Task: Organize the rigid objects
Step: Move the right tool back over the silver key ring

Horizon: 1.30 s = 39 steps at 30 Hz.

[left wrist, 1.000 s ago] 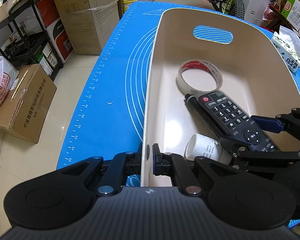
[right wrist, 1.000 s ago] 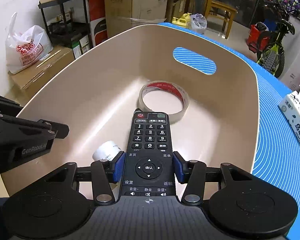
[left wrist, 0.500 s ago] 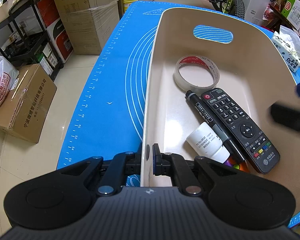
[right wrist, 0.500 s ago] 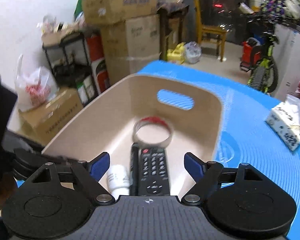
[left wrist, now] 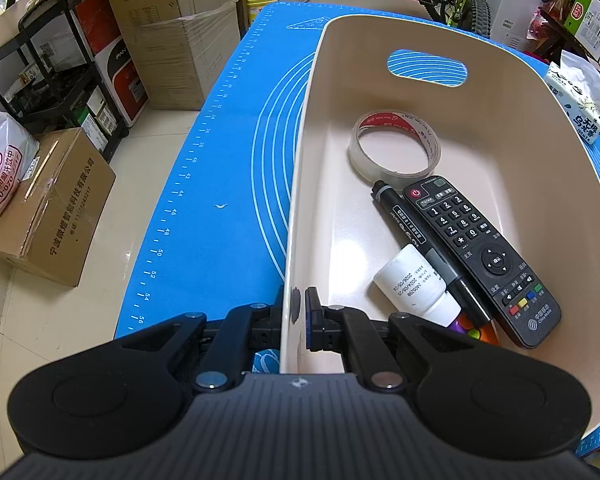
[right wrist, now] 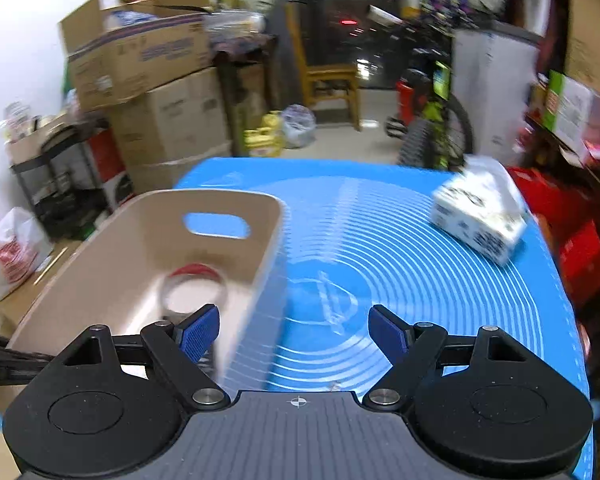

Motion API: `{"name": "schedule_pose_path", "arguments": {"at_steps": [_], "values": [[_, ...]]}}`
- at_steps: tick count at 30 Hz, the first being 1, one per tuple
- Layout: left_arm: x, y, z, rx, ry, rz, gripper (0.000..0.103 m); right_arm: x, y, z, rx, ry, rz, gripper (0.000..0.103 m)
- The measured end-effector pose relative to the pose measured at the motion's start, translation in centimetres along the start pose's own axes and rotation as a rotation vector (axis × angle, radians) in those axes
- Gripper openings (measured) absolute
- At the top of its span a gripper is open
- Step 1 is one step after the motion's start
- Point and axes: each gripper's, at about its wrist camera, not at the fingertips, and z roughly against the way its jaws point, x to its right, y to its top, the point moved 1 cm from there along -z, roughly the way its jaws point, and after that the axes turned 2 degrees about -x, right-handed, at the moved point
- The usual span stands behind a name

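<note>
The black remote control point(left wrist: 484, 256) is lying flat in our beige plastic bin point(left wrist: 532, 128), touching a black marker point(left wrist: 420, 248), with a small white bottle point(left wrist: 414, 286) and a clear tape roll point(left wrist: 394, 148) alongside. Our left tool point(left wrist: 300, 312) is pinching the bin's near wall. Our right tool point(right wrist: 294, 330) is hovering wide apart and empty above the blue mat point(right wrist: 420, 280) covering the worktop, a white tissue pack point(right wrist: 480, 216) beyond.

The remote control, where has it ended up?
In the left wrist view the remote control lies flat inside the beige bin, right of the black marker and just nearer than the tape roll.
</note>
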Motion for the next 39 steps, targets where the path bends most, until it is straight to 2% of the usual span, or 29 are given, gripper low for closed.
{"name": "schedule_pose_path", "arguments": {"at_steps": [5,9,15,21,29,32,35,37,39], "values": [[0.0,0.0,0.0,0.0,0.0,0.0,0.007,2.7,-2.2,-1.6,-0.045,-0.041,-0.042,0.084],[0.0,0.0,0.0,0.0,0.001,-0.001,0.007,3.4,-4.0,-2.8,-0.073,-0.056,-0.039,0.084],[0.0,0.0,0.0,0.0,0.002,-0.002,0.007,2.6,-6.4,-4.5,-0.123,-0.057,0.067,0.084],[-0.3,0.0,0.1,0.0,0.003,-0.003,0.007,1.6,-7.6,-5.0,-0.154,-0.018,0.136,0.082],[-0.3,0.0,0.1,0.0,0.003,-0.003,0.007,-0.6,-9.0,-5.6,-0.203,-0.053,0.271,0.074],[-0.2,0.0,0.1,0.001,0.003,-0.003,0.007,-0.9,-9.1,-5.4,-0.189,-0.056,0.301,0.072],[-0.2,0.0,0.1,0.0,0.003,-0.002,0.007,-1.2,-9.1,-5.3,-0.185,-0.036,0.336,0.061],[-0.3,0.0,0.1,0.0,0.003,-0.003,0.007,-1.7,-9.0,-5.2,-0.186,-0.028,0.357,0.046],[-0.3,0.0,0.1,0.0,0.003,-0.003,0.007,-2.1,-8.9,-5.1,-0.17,-0.039,0.381,0.043]]}}
